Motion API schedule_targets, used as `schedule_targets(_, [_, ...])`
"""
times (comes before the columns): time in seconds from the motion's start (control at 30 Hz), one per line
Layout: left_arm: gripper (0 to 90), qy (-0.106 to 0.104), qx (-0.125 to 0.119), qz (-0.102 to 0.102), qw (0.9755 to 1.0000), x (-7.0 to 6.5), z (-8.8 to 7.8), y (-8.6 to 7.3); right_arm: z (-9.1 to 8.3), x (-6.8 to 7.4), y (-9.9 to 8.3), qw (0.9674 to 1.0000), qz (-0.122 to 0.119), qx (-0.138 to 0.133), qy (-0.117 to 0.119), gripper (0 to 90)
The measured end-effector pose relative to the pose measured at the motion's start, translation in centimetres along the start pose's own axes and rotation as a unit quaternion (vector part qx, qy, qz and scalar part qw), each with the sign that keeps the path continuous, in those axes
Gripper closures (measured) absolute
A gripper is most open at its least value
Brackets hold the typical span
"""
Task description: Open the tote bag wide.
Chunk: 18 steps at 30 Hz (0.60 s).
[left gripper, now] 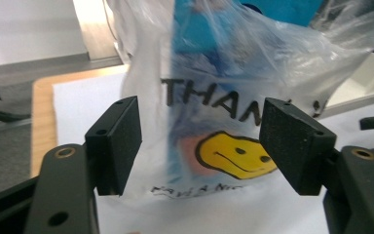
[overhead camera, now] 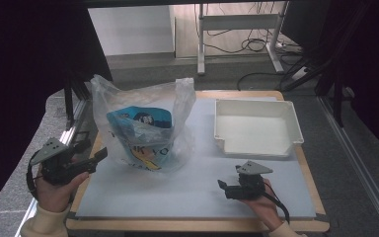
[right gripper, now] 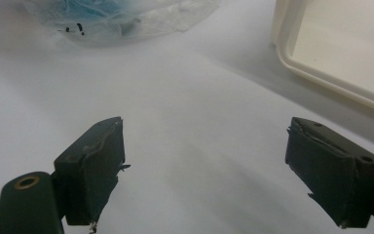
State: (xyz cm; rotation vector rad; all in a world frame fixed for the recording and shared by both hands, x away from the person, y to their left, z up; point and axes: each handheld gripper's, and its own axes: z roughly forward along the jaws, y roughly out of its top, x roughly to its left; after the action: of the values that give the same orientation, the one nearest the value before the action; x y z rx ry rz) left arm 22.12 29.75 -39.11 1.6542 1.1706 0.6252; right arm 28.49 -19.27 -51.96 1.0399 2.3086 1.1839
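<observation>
A clear plastic bag (overhead camera: 143, 123) with a yellow smiley face and black lettering stands at the left middle of the white mat (overhead camera: 192, 192). A blue package (overhead camera: 138, 118) sits inside it. My left gripper (overhead camera: 94, 150) hovers at the table's left edge, pointing at the bag, open. In the left gripper view the bag (left gripper: 233, 97) stands just beyond the open gripper (left gripper: 199, 131), not between the pads. My right gripper (overhead camera: 224, 187) rests low near the front right of the mat, open (right gripper: 204, 141), with only bare mat between its jaws.
A white empty tray (overhead camera: 296, 128) sits at the back right of the mat, and its rim (right gripper: 321, 80) lies ahead and right of the right gripper. Bare mat stretches between the bag and the right hand. Desk legs and cables stand on the floor beyond the table.
</observation>
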Motion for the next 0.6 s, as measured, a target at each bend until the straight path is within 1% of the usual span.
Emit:
schedule_targets(0.17, [37.5,0.002,-0.007,-0.003,1.0,0.4,-0.1,0.8,0.1,0.0,0.0,1.0,-0.002,0.002,-0.002,14.6])
schedule_targets(0.27, [40.7,0.01,-0.013,0.006,0.9999,0.4,0.0,1.5,0.1,0.1,0.0,1.0,-0.003,0.005,-0.003,14.6])
schedule_targets(0.33, [41.8,0.012,-0.014,0.009,0.9998,0.4,0.0,2.0,0.2,0.1,-0.1,1.0,-0.003,0.004,-0.003,14.6])
schedule_targets(0.4, [42.6,0.01,-0.015,0.005,0.9998,0.7,0.3,2.7,0.2,0.1,-0.1,0.9999,-0.005,0.006,-0.006,14.6])
schedule_targets(0.43, [42.8,0.01,-0.015,0.005,0.9998,0.7,0.3,2.7,0.2,0.1,-0.1,0.9999,-0.005,0.006,-0.006,14.6])
schedule_targets(0.6, [43.4,0.012,-0.01,0.001,0.9999,1.5,0.9,3.7,0.3,0.1,-0.2,0.9999,-0.006,0.01,-0.008,14.6])
